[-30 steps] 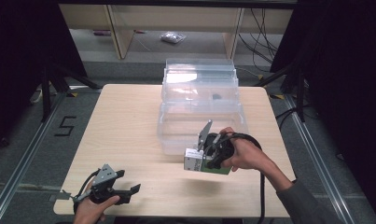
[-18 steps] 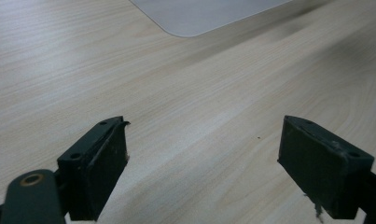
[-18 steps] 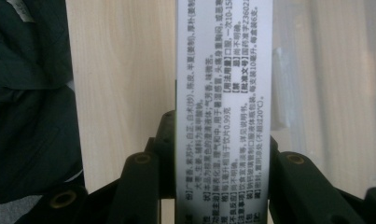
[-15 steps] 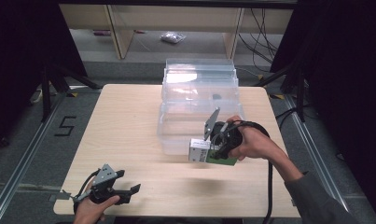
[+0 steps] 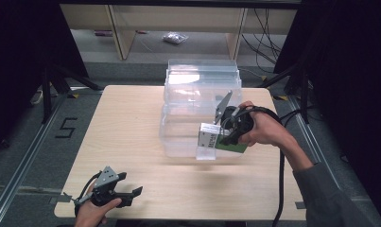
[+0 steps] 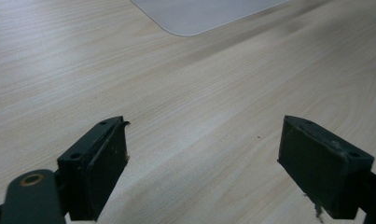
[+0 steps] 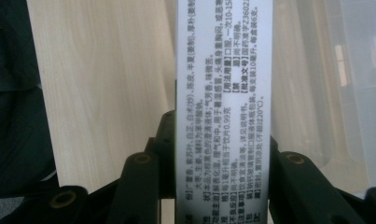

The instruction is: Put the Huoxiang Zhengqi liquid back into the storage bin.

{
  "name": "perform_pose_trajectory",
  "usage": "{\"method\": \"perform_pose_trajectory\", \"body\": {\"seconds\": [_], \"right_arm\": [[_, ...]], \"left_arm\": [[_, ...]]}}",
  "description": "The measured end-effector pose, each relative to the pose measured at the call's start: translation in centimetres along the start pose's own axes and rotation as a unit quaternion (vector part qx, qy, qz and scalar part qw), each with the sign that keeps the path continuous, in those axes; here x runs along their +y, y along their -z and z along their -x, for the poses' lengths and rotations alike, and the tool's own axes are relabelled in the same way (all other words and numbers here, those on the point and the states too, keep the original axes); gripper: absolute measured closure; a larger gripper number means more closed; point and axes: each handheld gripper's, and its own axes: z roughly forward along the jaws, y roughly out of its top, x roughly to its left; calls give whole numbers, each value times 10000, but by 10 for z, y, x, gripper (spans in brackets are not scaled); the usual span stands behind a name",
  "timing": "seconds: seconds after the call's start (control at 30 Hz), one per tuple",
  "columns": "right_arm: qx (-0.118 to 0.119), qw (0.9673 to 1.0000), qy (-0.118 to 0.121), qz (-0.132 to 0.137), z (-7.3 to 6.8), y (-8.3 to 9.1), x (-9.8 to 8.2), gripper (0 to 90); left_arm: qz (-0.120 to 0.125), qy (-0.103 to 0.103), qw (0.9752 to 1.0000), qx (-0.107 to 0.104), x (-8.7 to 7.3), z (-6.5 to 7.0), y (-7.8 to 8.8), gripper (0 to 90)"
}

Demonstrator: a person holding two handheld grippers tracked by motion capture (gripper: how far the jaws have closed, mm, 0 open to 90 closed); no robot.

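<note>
Clamped narrow on a small box (image 7: pixel 223 70) between the fingers (image 7: pixel 293 186) of the right gripper (image 7: pixel 223 140), printed side toward the camera. Held off the counter (image 5: pixel 122 123), long side level, white end pointing left in the high view.

Moved within the last second: carried forward from nearer the person's edge, and now just in front of the lower front wall of the stacked clear bins (image 5: pixel 202 90). Perhaps touching that wall already; hard to tell through the clear plastic. Judging from this, probably heading into the bins, but not yet inside and not yet let go.

Further out, at the near left corner: left gripper (image 5: pixel 131 194) staying low by the counter as before, fingers (image 6: pixel 97 168) spread wide, only bare wood between them.
</note>
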Motion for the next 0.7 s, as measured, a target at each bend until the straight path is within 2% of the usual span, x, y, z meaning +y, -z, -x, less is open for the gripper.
{"method": "perform_pose_trajectory", "body": {"seconds": [0.03,0.07,0.17,0.3,0.47,0.5,0.53,0.57,0.63,0.67,0.7], "right_arm": [[6,9999,-105,-55,3,0,0,652],[6,9999,-105,-55,3,0,0,652],[25,9999,116,-57,11,0,0,652],[78,9998,164,-44,17,1,0,651],[44,9999,69,-86,29,0,0,651],[42,9999,127,-41,35,-2,-2,651],[42,9999,127,-41,35,-2,-2,651],[42,10000,-25,-69,36,-2,-3,651],[37,9999,-85,-66,41,-4,-5,651],[71,10000,-36,-35,43,-6,-5,651],[53,9998,-193,-31,46,-7,-7,652]], "left_arm": [[6,2,10000,-2,0,0,0,149],[-13,-19,10000,7,0,0,0,149],[-34,-29,10000,11,0,0,1,149],[-26,-32,10000,-1,0,-1,0,149],[-31,-22,10000,2,0,-1,0,149],[-2,9,10000,-12,0,0,0,149],[-2,9,10000,-12,0,0,0,149],[0,9,10000,1,0,0,0,149],[-20,-17,10000,0,0,-1,1,149],[-23,-21,10000,-24,0,-1,0,149],[-28,-25,10000,-28,0,-1,0,149]]}}
